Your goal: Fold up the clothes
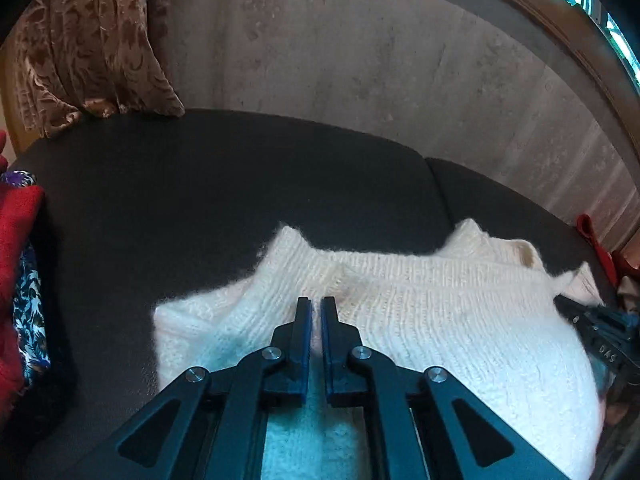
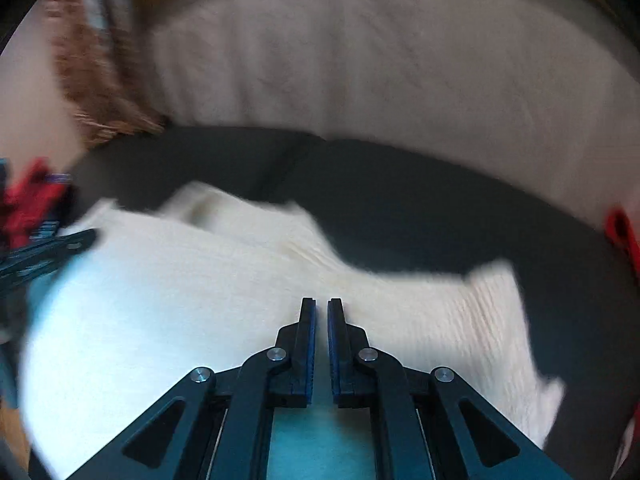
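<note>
Both the left gripper (image 1: pixel 316 305) and right gripper (image 2: pixel 321 306), jaws narrowed and seemingly empty, hover over the white sweater (image 1: pixel 420 320) mid-fold on the dark sofa (image 1: pixel 200 200); next, regrasp an edge.

free: dark cushion (image 1: pixel 200 200) beyond sweater (image 1: pixel 440 320) | blocked: red cloth pile (image 1: pixel 16 240) left

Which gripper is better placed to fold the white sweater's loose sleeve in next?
Probably the right gripper: the white knitted sweater has a sleeve flaring out at its side on the dark sofa cushion. The left gripper sits over the ribbed middle, both shut.
</note>
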Demonstrator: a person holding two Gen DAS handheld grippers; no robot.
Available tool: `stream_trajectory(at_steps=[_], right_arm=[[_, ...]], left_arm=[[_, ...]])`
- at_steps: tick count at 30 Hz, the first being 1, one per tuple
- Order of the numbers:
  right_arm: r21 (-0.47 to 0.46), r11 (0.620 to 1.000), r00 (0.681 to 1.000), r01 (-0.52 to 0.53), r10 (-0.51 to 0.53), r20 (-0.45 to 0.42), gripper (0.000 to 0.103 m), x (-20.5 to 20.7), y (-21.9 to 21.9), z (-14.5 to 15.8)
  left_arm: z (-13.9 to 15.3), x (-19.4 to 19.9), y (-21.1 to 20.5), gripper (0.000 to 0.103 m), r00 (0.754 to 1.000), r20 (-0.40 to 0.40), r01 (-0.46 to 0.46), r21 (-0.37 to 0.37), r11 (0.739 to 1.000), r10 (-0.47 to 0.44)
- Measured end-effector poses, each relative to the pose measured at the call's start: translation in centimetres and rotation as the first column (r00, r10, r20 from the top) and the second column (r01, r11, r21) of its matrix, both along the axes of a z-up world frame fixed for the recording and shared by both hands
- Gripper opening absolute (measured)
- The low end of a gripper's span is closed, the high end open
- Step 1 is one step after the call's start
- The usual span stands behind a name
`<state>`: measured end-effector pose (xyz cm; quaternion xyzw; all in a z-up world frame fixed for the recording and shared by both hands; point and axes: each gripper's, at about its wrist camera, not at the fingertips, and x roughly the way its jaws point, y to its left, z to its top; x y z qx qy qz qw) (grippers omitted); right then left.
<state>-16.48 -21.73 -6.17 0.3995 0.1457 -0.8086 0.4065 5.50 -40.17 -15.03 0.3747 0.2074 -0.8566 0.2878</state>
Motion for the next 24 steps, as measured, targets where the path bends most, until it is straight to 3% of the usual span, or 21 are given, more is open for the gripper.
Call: stream_trajectory(at_steps=[10,14,15,16,17,18,19,20,23,24], right_arm=[[-0.039,0.999,0.998,0.005,-0.003,0.062,0.008,1.3,1.8,-0.2],[-0.095,0.995,0.994,0.03,-0.02,0.109,0.011,1.8,3.1,-0.2],[-0.14,0.99,0.986,0.027,-0.003,0.165,0.014,1.5,4.0,0.0],[-0.19,0.981,0.974,0.024,0.02,0.227,0.029,1.1,4.9,0.3],[-0.24,0.97,0.957,0.025,0.046,0.288,0.057,0.8,5.8,0.5],[-0.298,0.954,0.949,0.028,0.069,0.309,0.069,0.8,7.4,1.3],[-0.357,0.934,0.943,0.032,0.091,0.321,0.09,0.9,9.0,2.1],[-0.414,0.91,0.937,0.036,0.114,0.332,0.103,1.1,10.7,2.9],[-0.55,0.834,0.89,0.051,0.212,0.404,0.103,1.4,17.5,3.7],[-0.561,0.825,0.866,0.065,0.233,0.443,0.103,1.5,19.7,3.3]], left_arm=[[-0.3,0.5,1.5,0.007,0.998,0.03,0.056,-0.073,0.996,-0.054],[0.1,0.2,1.4,0.011,0.998,0.033,0.059,-0.043,0.997,-0.058],[0.5,0.4,1.3,0.013,0.998,0.028,0.048,-0.036,0.998,-0.047],[1.0,0.8,1.4,0.017,0.999,0.018,0.033,-0.037,0.999,-0.033],[1.7,1.3,1.7,0.018,1.0,-0.003,0.011,-0.053,0.999,-0.011],[2.5,2.0,2.4,0.018,1.0,-0.029,-0.011,-0.084,0.996,0.009],[3.2,2.6,3.2,0.018,0.999,-0.05,-0.025,-0.118,0.993,0.019],[3.9,2.9,4.2,0.019,0.998,-0.067,-0.022,-0.14,0.99,0.013],[5.0,2.2,7.8,0.021,0.988,-0.112,0.093,-0.12,0.988,-0.107],[5.2,1.6,9.0,0.021,0.982,-0.117,0.137,-0.119,0.983,-0.151]])
